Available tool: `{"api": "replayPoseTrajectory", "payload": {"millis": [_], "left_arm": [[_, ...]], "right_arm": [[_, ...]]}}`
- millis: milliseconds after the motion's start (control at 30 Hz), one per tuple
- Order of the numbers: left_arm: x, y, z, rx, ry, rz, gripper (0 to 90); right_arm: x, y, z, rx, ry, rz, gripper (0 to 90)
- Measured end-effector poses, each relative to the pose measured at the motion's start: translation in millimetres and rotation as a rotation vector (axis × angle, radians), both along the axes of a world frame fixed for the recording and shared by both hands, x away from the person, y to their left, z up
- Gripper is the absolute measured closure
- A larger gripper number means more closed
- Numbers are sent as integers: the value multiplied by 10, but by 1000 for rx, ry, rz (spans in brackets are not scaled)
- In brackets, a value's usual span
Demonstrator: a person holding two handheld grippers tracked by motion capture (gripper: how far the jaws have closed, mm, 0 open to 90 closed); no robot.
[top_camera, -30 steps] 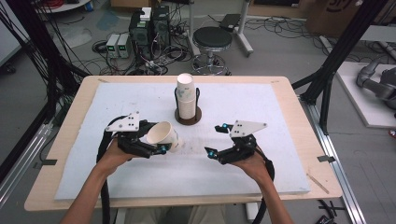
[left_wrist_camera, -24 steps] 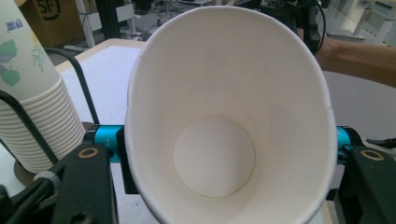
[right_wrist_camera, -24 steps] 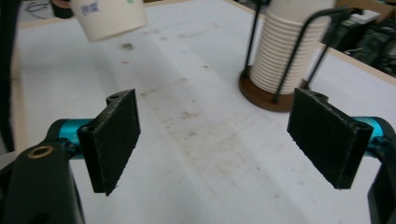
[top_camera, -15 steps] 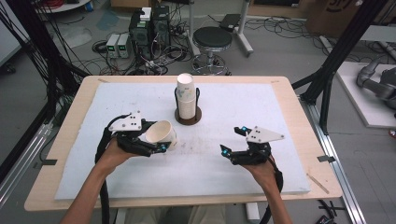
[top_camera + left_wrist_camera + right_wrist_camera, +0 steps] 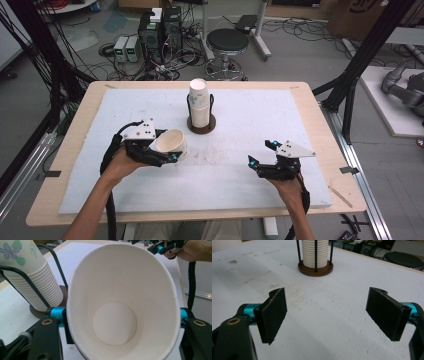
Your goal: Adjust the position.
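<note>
Cup [image 5: 171, 142] in the left gripper [image 5: 167, 152] lies tipped on its side at centre left of the high view, its long axis roughly level and its open mouth turned toward the camera riding on that gripper. In the left gripper view the fingers [image 5: 55, 315] are clenched on its paper wall from 2 sides, squeezing the rim into an oval, and the flat bottom shows deep inside.

Above and to the right of it in the high view, the stack of cups [image 5: 199, 102] stands upright in its wire holder [image 5: 202, 125] on the counter [image 5: 260, 115], close to the held cup.

The right gripper [image 5: 256, 165] sits at lower right, well apart from both, fingers [image 5: 273, 315] released and spread wide with nothing between them, pointing across the bare counter toward the holder [image 5: 315, 268].

My judgement: the left hand is far the nearer to the stack, and setting the cup upright calls for swinging its mouth up first.
</note>
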State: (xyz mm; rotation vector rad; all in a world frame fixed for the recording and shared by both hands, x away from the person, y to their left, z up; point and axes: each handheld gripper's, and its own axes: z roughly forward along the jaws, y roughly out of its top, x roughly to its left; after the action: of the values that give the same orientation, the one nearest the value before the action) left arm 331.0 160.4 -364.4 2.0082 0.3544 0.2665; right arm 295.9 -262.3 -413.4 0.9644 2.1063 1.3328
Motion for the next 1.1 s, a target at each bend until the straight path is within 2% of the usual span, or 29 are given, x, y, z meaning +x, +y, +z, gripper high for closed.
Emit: {"api": "replayPoseTrajectory", "payload": {"millis": [167, 333, 467, 1100], "left_arm": [[8, 4, -4, -3, 4, -1, 347], [13, 21, -7, -5, 8, 5, 347], [18, 21, -11, -4, 9, 1, 347], [58, 12, -40, 13, 23, -2, 347]], "right_arm": [[11, -45, -60, 26, 17, -8, 175], [19, -47, -99, 29, 10, -6, 175], [28, -29, -128, 26, 24, 2, 175], [19, 18, -117, 21, 11, 16, 175]]}}
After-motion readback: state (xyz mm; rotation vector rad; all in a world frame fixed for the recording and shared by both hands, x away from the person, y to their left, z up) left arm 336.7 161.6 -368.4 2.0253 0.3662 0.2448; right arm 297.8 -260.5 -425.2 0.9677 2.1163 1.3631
